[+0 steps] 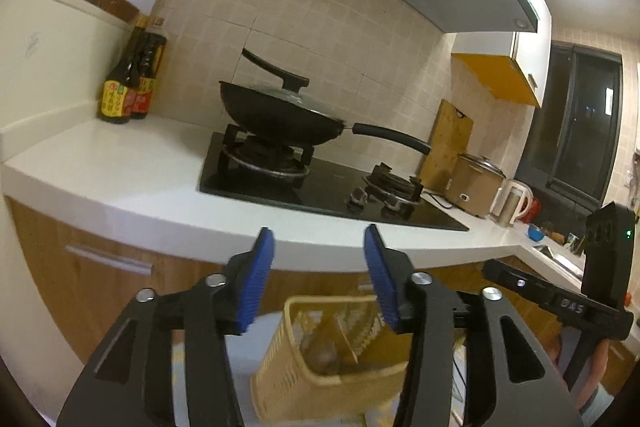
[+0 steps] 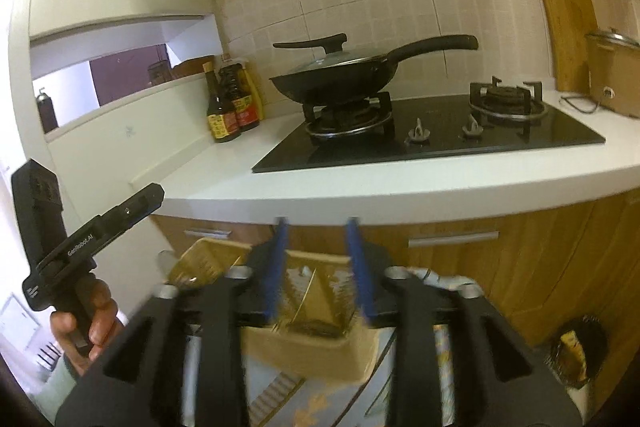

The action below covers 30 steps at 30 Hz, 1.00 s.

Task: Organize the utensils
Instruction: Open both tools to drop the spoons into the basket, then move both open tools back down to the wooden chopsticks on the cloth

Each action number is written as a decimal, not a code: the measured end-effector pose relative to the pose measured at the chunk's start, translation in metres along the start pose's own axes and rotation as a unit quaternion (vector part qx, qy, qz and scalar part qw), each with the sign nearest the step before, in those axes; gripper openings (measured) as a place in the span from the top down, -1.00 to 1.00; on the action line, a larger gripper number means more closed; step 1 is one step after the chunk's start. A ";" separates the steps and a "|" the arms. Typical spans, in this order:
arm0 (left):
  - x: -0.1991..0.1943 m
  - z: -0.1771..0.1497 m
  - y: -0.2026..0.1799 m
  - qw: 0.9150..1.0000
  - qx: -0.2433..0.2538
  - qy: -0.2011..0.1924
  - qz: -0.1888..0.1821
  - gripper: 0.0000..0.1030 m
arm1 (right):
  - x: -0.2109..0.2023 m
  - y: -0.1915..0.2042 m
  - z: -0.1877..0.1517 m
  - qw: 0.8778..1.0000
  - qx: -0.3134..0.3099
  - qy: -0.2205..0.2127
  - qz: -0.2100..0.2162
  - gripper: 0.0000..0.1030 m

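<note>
Ahead of both my tongs runs the white surface (image 1: pixel 132 167), its rounded front edge level with my fingertips and wood cabinet fronts (image 2: pixel 560 251) dropping below it. On it sits the black hob (image 2: pixel 432 135) carrying a lidded wok (image 1: pixel 280 115), whose long handle juts out toward my right tongs' side.

Below and between my fingers stands the yellow utensil basket (image 1: pixel 320 359), on a patterned cloth in front of the cabinets; I can't make out what lies inside it.

My left tongs (image 1: pixel 319 277) are spread wide and hold nothing. My right tongs (image 2: pixel 320 267) are also spread and empty, hanging just over the basket's rim.

I judge I should come down straight, keeping clear of the overhanging edge. There is free room above the basket, less toward the cabinets.
</note>
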<state>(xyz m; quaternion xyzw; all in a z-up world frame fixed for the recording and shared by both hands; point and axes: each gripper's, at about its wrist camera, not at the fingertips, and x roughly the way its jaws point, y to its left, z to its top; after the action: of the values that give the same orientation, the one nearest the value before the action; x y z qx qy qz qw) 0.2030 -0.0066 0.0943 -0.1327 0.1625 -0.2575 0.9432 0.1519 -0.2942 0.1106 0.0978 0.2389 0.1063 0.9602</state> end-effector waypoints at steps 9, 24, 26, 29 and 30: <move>-0.057 -0.020 -0.004 1.000 0.007 0.028 0.004 -0.24 | -0.044 0.004 -0.030 0.998 0.033 0.057 -0.008 -0.23; -0.110 -0.069 -0.006 0.994 0.013 0.095 0.048 -0.32 | -0.051 0.031 -0.111 0.979 0.035 0.187 -0.067 -0.23; -0.113 -0.078 -0.004 0.993 0.009 0.107 0.049 -0.32 | -0.051 0.030 -0.119 0.978 0.045 0.196 -0.060 -0.21; -0.114 -0.090 -0.003 0.990 0.009 0.130 0.057 -0.32 | -0.050 0.031 -0.131 0.975 0.047 0.209 -0.062 -0.09; -0.113 -0.093 -0.003 0.988 0.011 0.138 0.063 -0.32 | -0.049 0.032 -0.133 0.974 0.047 0.213 -0.062 -0.05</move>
<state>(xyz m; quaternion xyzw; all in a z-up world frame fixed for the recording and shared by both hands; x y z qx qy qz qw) 0.0749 0.0345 0.0374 -0.0750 0.2961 -0.2152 0.9276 0.0406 -0.2579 0.0248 0.1035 0.4479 0.0534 0.8864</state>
